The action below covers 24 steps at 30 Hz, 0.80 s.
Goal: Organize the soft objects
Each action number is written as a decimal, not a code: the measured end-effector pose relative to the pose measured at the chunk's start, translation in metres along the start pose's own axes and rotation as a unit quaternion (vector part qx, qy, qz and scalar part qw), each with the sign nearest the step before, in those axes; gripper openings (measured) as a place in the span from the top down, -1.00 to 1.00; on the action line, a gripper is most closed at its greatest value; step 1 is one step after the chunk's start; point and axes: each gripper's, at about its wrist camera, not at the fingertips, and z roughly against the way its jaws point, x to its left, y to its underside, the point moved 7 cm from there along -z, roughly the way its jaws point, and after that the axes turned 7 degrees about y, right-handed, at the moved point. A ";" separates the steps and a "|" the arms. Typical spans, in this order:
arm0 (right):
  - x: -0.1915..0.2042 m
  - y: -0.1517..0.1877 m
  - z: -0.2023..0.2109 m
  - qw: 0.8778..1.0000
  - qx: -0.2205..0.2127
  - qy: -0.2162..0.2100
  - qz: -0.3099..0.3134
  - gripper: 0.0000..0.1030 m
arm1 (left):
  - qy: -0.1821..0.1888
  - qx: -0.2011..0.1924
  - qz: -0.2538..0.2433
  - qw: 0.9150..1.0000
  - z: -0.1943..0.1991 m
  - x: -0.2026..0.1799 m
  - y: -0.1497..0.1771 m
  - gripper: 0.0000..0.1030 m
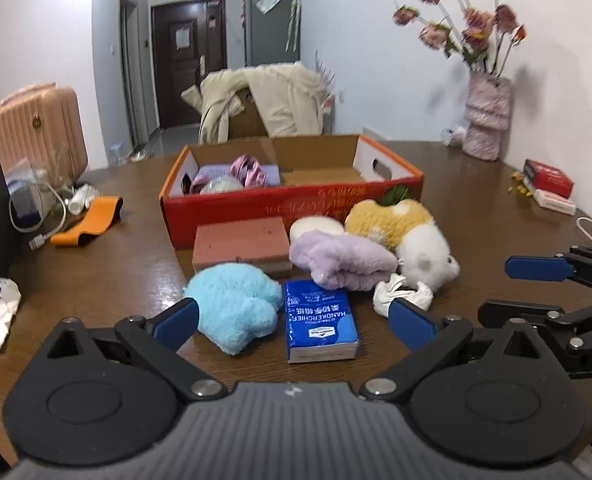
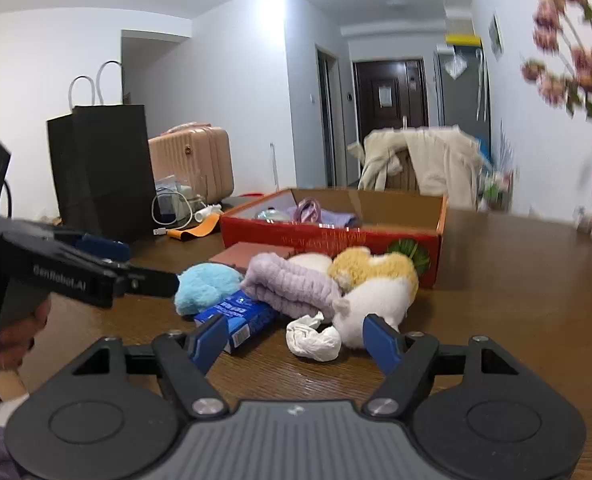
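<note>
A red cardboard box (image 1: 296,204) (image 2: 332,236) stands on the table with a few soft items in its left end. In front of it lie a pink sponge (image 1: 242,245), a light-blue plush (image 1: 234,306) (image 2: 206,286), a blue tissue pack (image 1: 320,322) (image 2: 242,316), a purple fluffy cloth (image 1: 342,260) (image 2: 292,288), a yellow-white plush hamster (image 1: 408,236) (image 2: 376,288) and a crumpled white tissue (image 1: 402,294) (image 2: 314,338). My left gripper (image 1: 296,322) is open, with the blue plush and tissue pack between its fingers. My right gripper (image 2: 296,340) is open around the crumpled tissue.
An orange strap (image 1: 88,220), cables and a pink suitcase (image 1: 40,128) sit at the left. A flower vase (image 1: 488,116) and red boxes (image 1: 548,180) stand at the right. A black paper bag (image 2: 100,168) stands at the left. A white wad (image 1: 0,316) lies near the left edge.
</note>
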 end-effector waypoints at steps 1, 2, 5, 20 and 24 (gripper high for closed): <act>-0.001 0.000 -0.006 1.000 0.007 -0.007 -0.003 -0.31 | -0.003 0.004 0.005 1.000 -0.006 0.001 -0.001 -0.99; -0.002 0.000 -0.013 1.000 0.015 -0.011 -0.006 -0.26 | -0.005 0.006 0.011 1.000 -0.011 0.002 -0.002 -0.99; -0.004 -0.002 -0.030 0.999 0.029 -0.026 -0.012 -0.14 | -0.008 0.004 0.020 1.000 -0.026 0.003 -0.011 -0.98; 0.000 0.007 -0.099 0.993 0.113 -0.014 0.042 0.36 | 0.036 0.062 -0.009 0.997 -0.159 0.000 -0.073 -0.04; -0.010 0.008 -0.103 0.993 0.119 -0.002 0.025 0.50 | 0.029 0.087 -0.051 0.994 -0.179 -0.005 -0.064 -0.22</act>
